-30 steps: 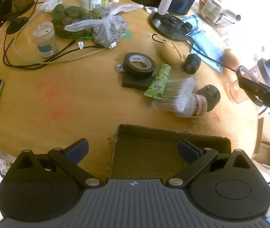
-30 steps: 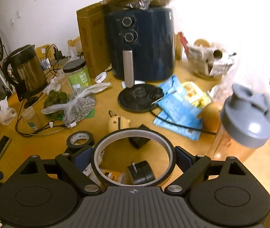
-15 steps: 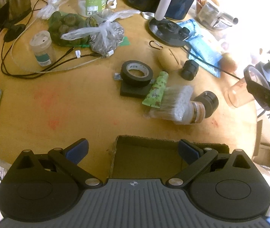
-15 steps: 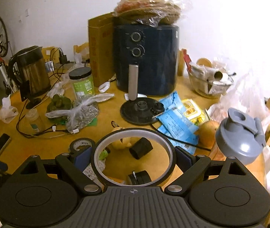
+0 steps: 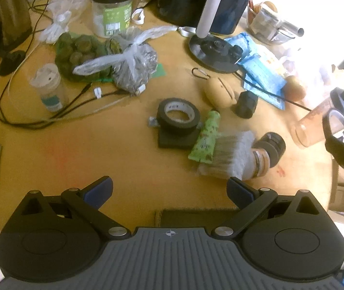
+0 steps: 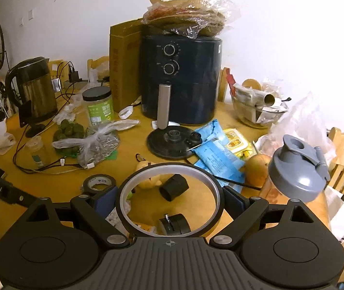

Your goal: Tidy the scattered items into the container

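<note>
Right gripper [image 6: 170, 199]: clenched on a thin black ring with a pale inner face [image 6: 216, 194], both blue pads bearing on its outer rim at opposite sides. The ring is held clear of the round wooden table [image 5: 80, 145], up off the surface and to the right of the black tape roll [image 5: 178, 115], with the clutter visible through its opening. In the left wrist view the same ring [image 5: 341, 120] shows edge-on at the right margin.

Left gripper [image 5: 169, 188]: released, jaws spread wide, nothing between them. It hangs over the near table edge, nearer the camera than the tape roll.

Container: a brown cardboard box [image 5: 196, 213], only its far rim showing just past the left gripper body, nearer the camera than the tape roll.

Handling judgement: the ring looks light, stiff and thin-walled; pinched across its diameter it may flex or spring out if squeezed harder. The present grip on the rim looks adequate, and a low release into the box is advised.

Items outstanding: the tape roll sits on a flat black square pad [image 5: 176, 140]; just right of it lie a green printed tube [image 5: 207, 137], a clear packet of cotton swabs [image 5: 230, 157] and a black cylindrical cap [image 5: 272, 145]. The swab packet is likely soft; take it across its width.
</note>
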Demonstrator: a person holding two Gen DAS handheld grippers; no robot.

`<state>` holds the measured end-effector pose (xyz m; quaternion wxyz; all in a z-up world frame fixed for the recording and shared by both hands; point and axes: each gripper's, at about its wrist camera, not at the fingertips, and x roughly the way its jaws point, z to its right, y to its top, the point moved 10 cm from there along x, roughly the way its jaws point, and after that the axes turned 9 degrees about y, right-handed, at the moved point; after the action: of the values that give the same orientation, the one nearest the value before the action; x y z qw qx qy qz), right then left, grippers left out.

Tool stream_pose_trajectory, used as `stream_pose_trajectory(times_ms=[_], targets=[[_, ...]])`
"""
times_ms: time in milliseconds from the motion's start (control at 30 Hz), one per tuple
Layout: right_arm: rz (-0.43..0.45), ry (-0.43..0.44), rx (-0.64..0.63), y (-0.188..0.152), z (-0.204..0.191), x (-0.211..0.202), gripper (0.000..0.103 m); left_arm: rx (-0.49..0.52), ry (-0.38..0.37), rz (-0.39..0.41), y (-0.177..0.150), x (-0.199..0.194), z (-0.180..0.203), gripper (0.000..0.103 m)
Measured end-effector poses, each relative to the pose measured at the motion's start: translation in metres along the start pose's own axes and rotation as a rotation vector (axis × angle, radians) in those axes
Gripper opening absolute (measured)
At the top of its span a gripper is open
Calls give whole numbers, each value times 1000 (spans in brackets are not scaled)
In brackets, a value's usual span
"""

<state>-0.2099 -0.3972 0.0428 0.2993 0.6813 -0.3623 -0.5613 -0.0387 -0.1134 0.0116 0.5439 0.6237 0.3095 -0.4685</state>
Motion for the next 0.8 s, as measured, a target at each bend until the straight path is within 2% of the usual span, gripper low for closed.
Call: stream_pose_trajectory(times_ms=[433, 800], targets=[[-8, -75, 63, -9, 12, -9, 92, 120, -9, 60, 31, 29, 8, 102], [-58, -80, 112, -20, 12, -9, 92, 245, -5, 123, 55, 60, 20, 102]])
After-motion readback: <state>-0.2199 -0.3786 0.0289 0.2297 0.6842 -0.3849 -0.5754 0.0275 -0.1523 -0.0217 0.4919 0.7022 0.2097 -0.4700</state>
